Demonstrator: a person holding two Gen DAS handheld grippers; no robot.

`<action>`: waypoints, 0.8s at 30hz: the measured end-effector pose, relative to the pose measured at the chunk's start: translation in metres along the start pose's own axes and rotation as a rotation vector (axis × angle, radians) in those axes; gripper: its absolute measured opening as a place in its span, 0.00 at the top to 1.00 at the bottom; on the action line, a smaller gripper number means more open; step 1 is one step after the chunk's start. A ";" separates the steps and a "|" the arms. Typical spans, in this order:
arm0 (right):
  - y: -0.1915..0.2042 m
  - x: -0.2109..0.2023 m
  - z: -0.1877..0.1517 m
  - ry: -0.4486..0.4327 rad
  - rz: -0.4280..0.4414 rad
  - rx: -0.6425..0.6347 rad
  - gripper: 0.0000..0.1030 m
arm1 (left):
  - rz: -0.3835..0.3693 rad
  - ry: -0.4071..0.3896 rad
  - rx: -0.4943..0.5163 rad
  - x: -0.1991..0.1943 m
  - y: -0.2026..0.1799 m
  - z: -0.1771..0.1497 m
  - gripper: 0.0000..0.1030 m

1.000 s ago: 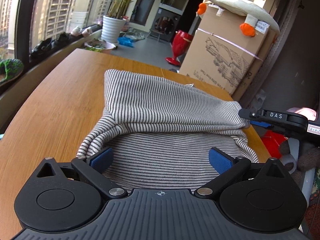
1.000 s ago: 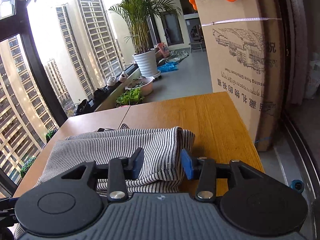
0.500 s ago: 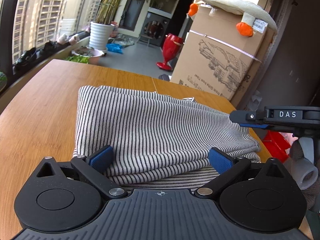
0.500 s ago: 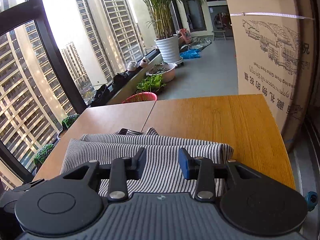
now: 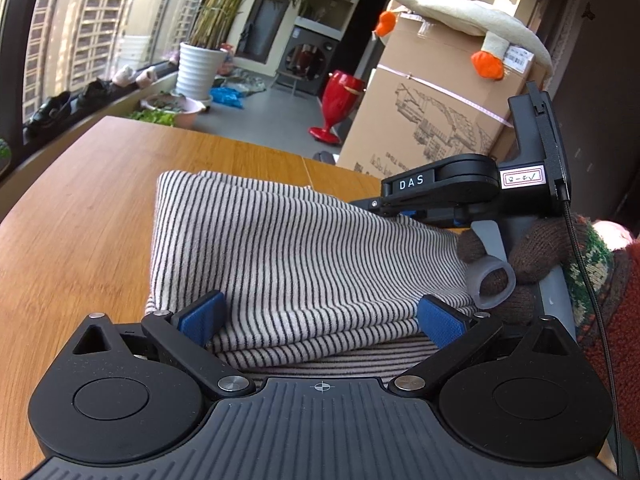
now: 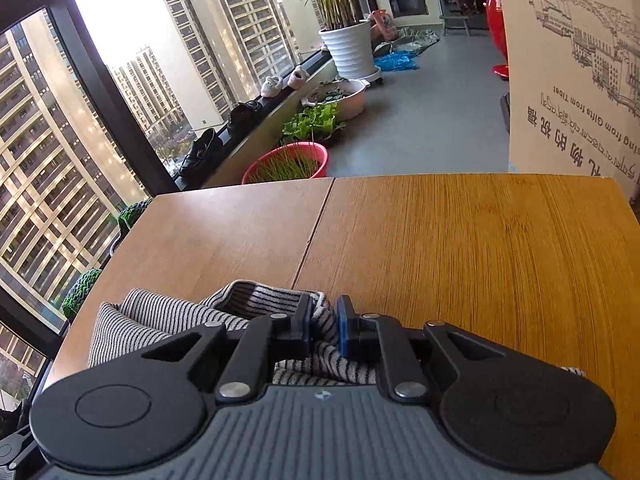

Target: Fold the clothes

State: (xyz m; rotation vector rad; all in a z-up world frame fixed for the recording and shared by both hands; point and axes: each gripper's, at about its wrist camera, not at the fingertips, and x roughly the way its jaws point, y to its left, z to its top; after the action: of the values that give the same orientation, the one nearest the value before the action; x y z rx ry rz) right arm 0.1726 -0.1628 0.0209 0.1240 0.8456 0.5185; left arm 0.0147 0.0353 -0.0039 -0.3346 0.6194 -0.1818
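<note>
A black-and-white striped garment (image 5: 288, 248) lies folded in layers on the wooden table (image 5: 80, 208). My left gripper (image 5: 320, 318) is open, its blue pads on either side of the garment's near edge. My right gripper (image 6: 325, 330) is shut on a bunch of the striped garment (image 6: 168, 320) at its right edge. It also shows in the left wrist view (image 5: 460, 196), held by a gloved hand (image 5: 536, 256) at the garment's right side.
A large cardboard box (image 5: 440, 120) with a plush goose (image 5: 460, 16) on top stands past the table's right end. A window ledge with shoes (image 6: 216, 140) and plant pots (image 6: 348, 44) runs along the left. Bare table top (image 6: 460, 240) lies beyond the garment.
The right gripper has closed on the garment's right edge and bunched the cloth. The left gripper stays open at the near edge; the folded stack has shifted slightly.
</note>
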 end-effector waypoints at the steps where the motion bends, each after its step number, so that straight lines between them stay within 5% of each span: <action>1: 0.003 -0.011 0.001 -0.015 0.016 0.002 0.93 | -0.005 -0.006 -0.009 -0.001 0.001 0.000 0.00; 8: 0.027 -0.134 -0.039 -0.121 0.260 -0.004 0.95 | -0.012 -0.041 -0.014 -0.050 0.012 -0.003 0.00; 14: 0.027 -0.110 -0.124 0.041 0.203 0.028 0.95 | 0.007 -0.097 -0.150 -0.099 0.039 -0.011 0.00; 21: 0.029 -0.106 -0.138 -0.039 0.206 0.030 0.99 | 0.067 -0.255 -0.008 -0.122 -0.003 0.023 0.00; 24: 0.026 -0.108 -0.140 -0.053 0.211 0.028 0.99 | -0.014 -0.312 0.025 -0.121 -0.023 0.027 0.01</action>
State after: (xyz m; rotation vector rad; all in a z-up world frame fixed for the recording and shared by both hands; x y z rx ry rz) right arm -0.0002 -0.2064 0.0092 0.2533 0.7924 0.6989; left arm -0.0672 0.0528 0.0896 -0.3349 0.3068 -0.1464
